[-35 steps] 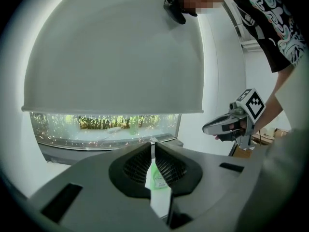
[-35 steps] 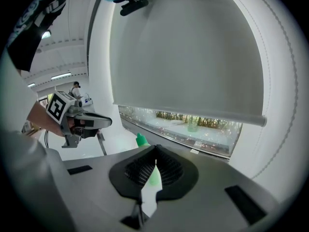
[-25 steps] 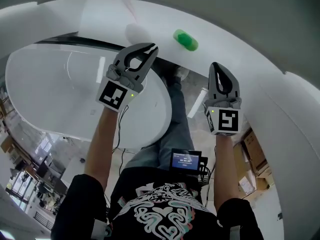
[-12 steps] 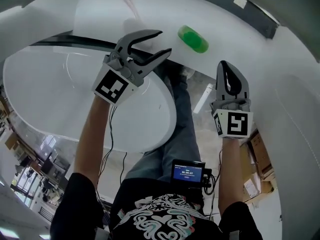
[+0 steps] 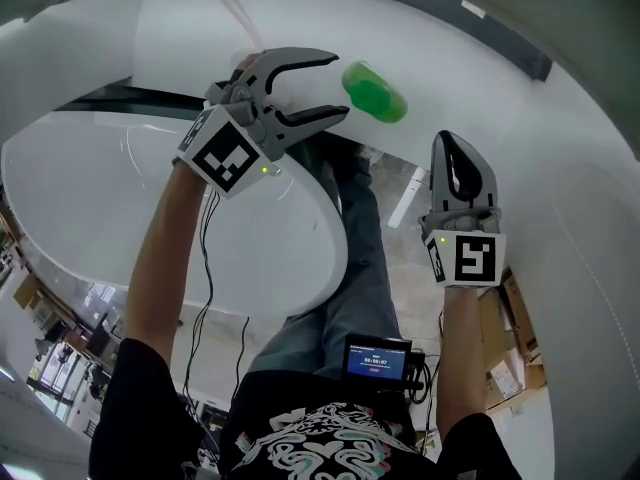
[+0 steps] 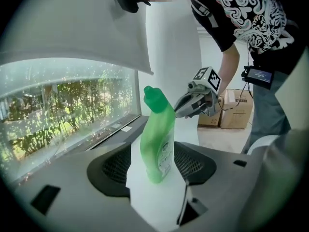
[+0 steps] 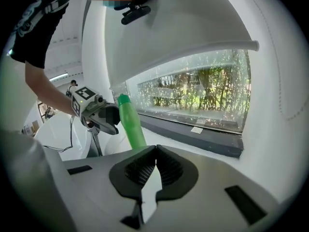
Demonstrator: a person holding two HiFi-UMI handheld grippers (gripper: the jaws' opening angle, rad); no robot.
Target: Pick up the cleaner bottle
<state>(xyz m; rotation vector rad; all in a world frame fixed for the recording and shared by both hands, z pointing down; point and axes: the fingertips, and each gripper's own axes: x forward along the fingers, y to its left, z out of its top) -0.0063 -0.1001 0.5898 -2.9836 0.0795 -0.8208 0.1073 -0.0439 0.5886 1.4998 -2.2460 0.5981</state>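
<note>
A white, curved room with a long window [image 6: 63,105] onto green trees surrounds a curved white tabletop [image 5: 470,88] that runs below a dark sill. The green cleaner bottle [image 5: 375,90] stands upright on this tabletop with its cap on, near the edge that faces the person. The left claw [image 5: 338,86] is held out level with the bottle, its jaws spread wide and just now opening further. The bottle stands right at the mouth of the gap, and neither pad presses on it. In the left gripper view the bottle rises straight ahead in line with the gap between the two dark ribbed pads. The marker cube [image 5: 222,153] of the left claw sits just behind the jaws, above the person's bare forearm. The right claw [image 5: 452,148] is well to the right of the bottle, with its jaws pressed together and nothing between them. In its own view the two pads meet along a thin seam, and the bottle and the left claw show off to the left. Below the left arm lies a round white surface [image 5: 120,208]. The person wears a black T-shirt [image 5: 320,438] with a white pattern, and a small lit screen [image 5: 378,358] hangs at the waist. Cardboard boxes [image 6: 234,112] stand on the floor behind the person.
</note>
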